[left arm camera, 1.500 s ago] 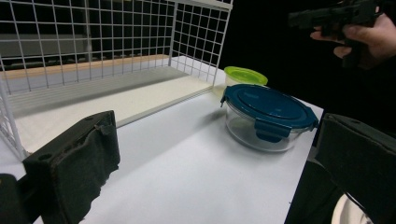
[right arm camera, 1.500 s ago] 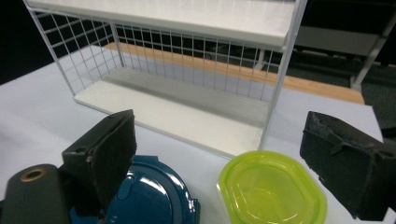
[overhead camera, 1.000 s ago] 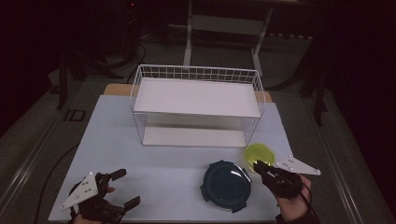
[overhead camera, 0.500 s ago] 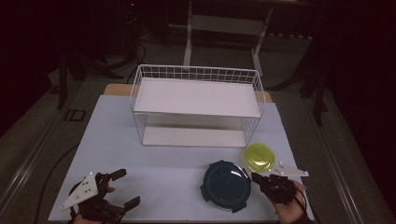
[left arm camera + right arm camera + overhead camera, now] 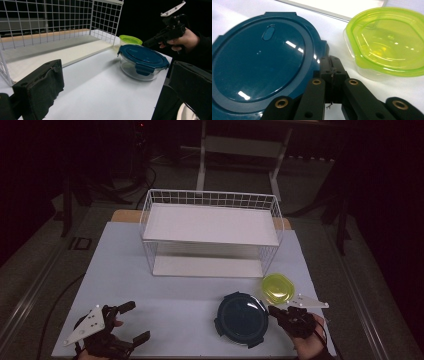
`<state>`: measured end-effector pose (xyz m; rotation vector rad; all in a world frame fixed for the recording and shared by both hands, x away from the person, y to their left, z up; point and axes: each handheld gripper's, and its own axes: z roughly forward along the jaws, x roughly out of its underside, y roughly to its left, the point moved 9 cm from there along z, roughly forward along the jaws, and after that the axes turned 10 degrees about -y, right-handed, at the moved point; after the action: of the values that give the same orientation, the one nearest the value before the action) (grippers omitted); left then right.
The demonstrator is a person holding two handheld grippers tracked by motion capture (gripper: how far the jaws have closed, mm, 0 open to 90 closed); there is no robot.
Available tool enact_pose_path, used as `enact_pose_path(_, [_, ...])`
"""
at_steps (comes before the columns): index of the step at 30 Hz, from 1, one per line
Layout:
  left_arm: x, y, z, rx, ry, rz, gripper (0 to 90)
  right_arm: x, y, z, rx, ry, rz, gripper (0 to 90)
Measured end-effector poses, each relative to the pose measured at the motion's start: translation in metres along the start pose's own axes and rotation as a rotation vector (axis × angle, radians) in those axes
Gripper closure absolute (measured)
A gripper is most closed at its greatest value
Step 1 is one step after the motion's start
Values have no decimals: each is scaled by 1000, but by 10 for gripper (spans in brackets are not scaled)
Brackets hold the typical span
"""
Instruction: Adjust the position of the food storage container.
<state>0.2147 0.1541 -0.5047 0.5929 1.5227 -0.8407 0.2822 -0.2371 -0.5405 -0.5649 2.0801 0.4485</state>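
While the right claw sits clenched, its two black jaws pressed flat together with nothing between them, its tip rests at the right edge of a round glass container with a dark blue lid on the pale surface. Seen from the right gripper view, the blue lid lies just to the left of and ahead of the closed jaws, its rim tab right beside their tip; whether the tip actually touches the tab cannot be told. Just to the right of and ahead of the same claw stands a smaller clear container with a lime-green lid, its near rim close to the jaws and its side just beside the blue-lidded one. Beyond both containers, farther ahead of the right claw, a white wire rack with two shelves stands at the middle of the surface. At the near left corner, well apart from the containers, the left claw is released, its jaws spread wide and holding nothing. From the left gripper view, the blue-lidded container sits ahead and to the right between the spread jaws, with the person's hand and the right claw just behind it, and the green lid beyond.
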Motion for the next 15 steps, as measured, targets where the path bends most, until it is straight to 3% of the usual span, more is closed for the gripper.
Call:
enact_pose_path(6, [0, 0, 0, 1, 3, 2, 0, 1, 9, 2, -45, 6, 22, 900])
enact_pose_path(10, [0, 0, 0, 1, 2, 3, 0, 4, 13, 3, -46, 24, 10, 900])
enact_pose_path(15, [0, 1, 0, -2, 0, 2, 0, 1, 17, -14, -60, -12, 19, 900])
